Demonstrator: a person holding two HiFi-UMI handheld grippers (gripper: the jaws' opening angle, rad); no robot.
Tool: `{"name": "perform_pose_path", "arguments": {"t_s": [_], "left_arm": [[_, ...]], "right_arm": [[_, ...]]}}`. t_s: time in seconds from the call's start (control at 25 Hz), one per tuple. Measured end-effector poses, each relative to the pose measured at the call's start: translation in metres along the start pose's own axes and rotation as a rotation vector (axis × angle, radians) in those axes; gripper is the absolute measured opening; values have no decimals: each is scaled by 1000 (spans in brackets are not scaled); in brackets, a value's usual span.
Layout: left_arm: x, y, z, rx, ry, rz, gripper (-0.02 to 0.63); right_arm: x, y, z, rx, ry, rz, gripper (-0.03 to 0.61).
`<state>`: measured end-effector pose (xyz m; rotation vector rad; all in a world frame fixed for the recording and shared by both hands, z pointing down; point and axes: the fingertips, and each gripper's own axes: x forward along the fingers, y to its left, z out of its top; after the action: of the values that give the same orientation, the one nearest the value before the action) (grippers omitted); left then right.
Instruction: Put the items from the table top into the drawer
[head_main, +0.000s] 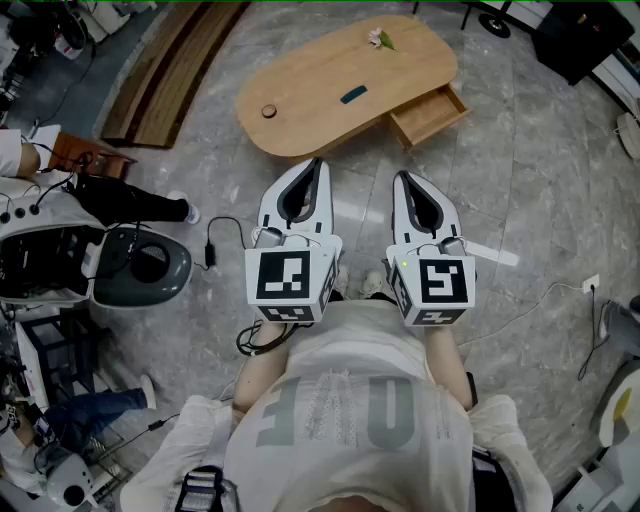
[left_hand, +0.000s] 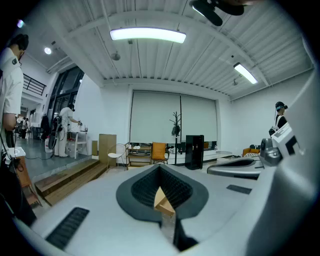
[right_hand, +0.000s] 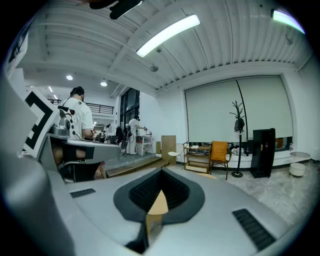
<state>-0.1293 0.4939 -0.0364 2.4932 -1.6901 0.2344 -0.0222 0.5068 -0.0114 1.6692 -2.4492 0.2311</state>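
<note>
Left gripper (head_main: 314, 166): fingers clenched together with nothing between them; held near the body, well apart from the tabletop.
Right gripper (head_main: 401, 179): fingers clenched, empty; level with the left one, on its right.
Tabletop (head_main: 300, 125): far ahead; carries a pink flower (head_main: 380, 39) at the far edge, a dark flat item (head_main: 352, 96) mid-surface and a round wooden piece (head_main: 268, 111) at the left end.
Drawer (head_main: 428, 115): pulled open at the right near side; nothing visible inside.
Progress: judged not begun; all three items remain to be moved.
</note>
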Motion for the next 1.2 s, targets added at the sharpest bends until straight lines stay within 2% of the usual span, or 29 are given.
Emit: {"name": "perform_pose_path", "arguments": {"t_s": [0.2,0.4,0.56,0.76,0.96,1.2], "left_arm": [[-28,-9,-8,-1,-1,6,6],[0,-11,-7,-20,17,13,6],[3,-16,-6,-38,-2,27,6],[7,-23,-4,-55,-28,20,6],[32,-26,-3,-76,-41,-4,6],[91,-16,4,-74,-58,-47,6]], "right_arm": [[-28,11,-7,4,-10,4,5],[-14,-12,-7,14,3,17,5],[-19,-21,-6,27,-28,49,5],[-24,-34,-4,41,-50,25,5],[-16,-56,-9,62,-52,-2,5],[30,-89,-3,74,-50,-36,5]]}}
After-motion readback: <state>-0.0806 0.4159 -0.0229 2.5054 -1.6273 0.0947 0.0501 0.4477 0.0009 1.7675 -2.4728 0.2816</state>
